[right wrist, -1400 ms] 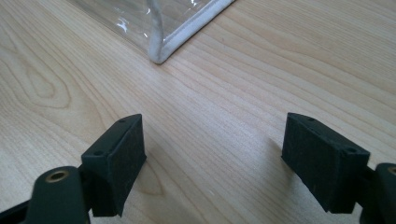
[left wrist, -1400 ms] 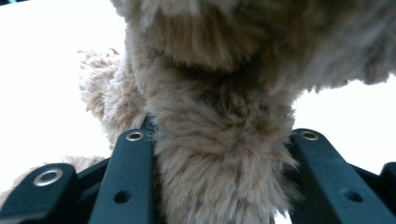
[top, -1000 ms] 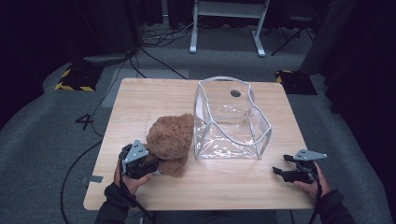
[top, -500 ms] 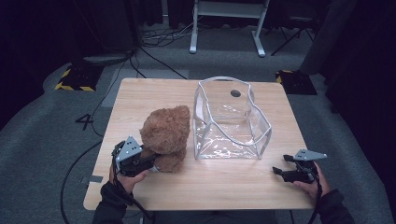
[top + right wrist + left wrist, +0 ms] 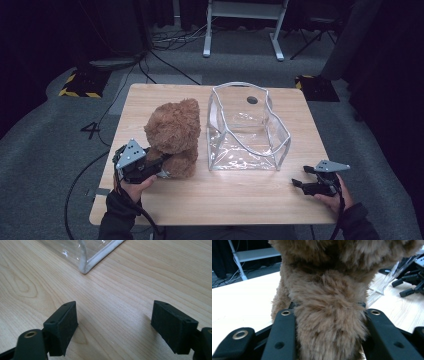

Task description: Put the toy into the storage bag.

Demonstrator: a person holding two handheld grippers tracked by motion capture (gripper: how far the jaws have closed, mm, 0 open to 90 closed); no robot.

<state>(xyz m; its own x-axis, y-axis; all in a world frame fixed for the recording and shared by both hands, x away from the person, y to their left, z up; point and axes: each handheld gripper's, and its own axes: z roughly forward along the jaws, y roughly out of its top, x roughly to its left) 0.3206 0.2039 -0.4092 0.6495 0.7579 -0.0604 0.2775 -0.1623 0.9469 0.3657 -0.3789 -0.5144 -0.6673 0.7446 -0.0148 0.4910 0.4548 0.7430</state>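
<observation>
A brown plush teddy bear (image 5: pixel 174 135) stands upright on the left half of the wooden table (image 5: pixel 240 200). My left gripper (image 5: pixel 162 162) is shut on its lower part, and in the left gripper view the fur (image 5: pixel 329 322) bulges between both black jaws. Beside the bear, at mid table, sits a clear plastic bag (image 5: pixel 247 127) with white piping, its top gaping. My right gripper (image 5: pixel 300 177) rests open at the table's right front corner, with nothing between its pads (image 5: pixel 63 325) and the bag's corner (image 5: pixel 85 267) ahead of it.
A small dark round spot (image 5: pixel 252 100) shows on the table through the bag's far side. Beyond the table lie cables, a white metal frame (image 5: pixel 240 20) and yellow-black striped blocks (image 5: pixel 77 85) on grey carpet.
The bear has come up from a slumped pose to upright, lifted a little by my left gripper. The right gripper has stayed where it was.
</observation>
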